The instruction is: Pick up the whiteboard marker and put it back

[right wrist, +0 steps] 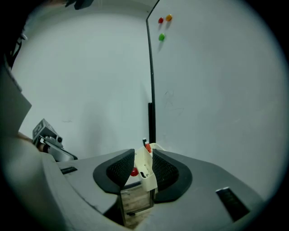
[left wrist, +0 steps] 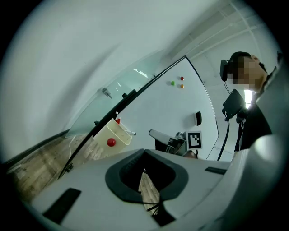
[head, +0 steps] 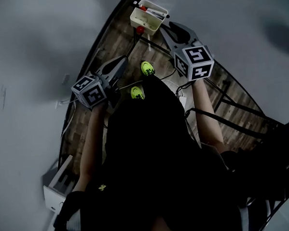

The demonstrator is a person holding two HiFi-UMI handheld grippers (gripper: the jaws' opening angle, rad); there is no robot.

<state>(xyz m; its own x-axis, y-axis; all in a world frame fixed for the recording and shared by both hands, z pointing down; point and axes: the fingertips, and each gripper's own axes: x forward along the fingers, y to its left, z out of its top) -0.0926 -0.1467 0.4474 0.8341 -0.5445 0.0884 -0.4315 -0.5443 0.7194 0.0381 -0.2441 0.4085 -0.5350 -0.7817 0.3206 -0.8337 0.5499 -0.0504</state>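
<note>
A cream marker holder [head: 149, 18] hangs at the whiteboard's lower edge, with red-capped and black whiteboard markers [head: 152, 11] lying in it. My right gripper [head: 165, 28] is just short of the holder, open, with nothing between its pads. In the right gripper view the holder [right wrist: 145, 169] shows through the gap between the jaws, marker tips [right wrist: 145, 144] sticking up from it. My left gripper [head: 123, 61] hangs lower and to the left, away from the holder, its tips together and empty. From the left gripper view the holder [left wrist: 116, 135] bears a red magnet [left wrist: 111, 142].
The whiteboard [right wrist: 216, 90] carries red, orange and green magnets [right wrist: 161, 27] and a black eraser [left wrist: 198, 118]. A grey wall [head: 39, 45] stands to the left. Below are wood floor [head: 126, 41], the person's yellow-green shoes [head: 147, 68], cables, and a white box [head: 59, 184].
</note>
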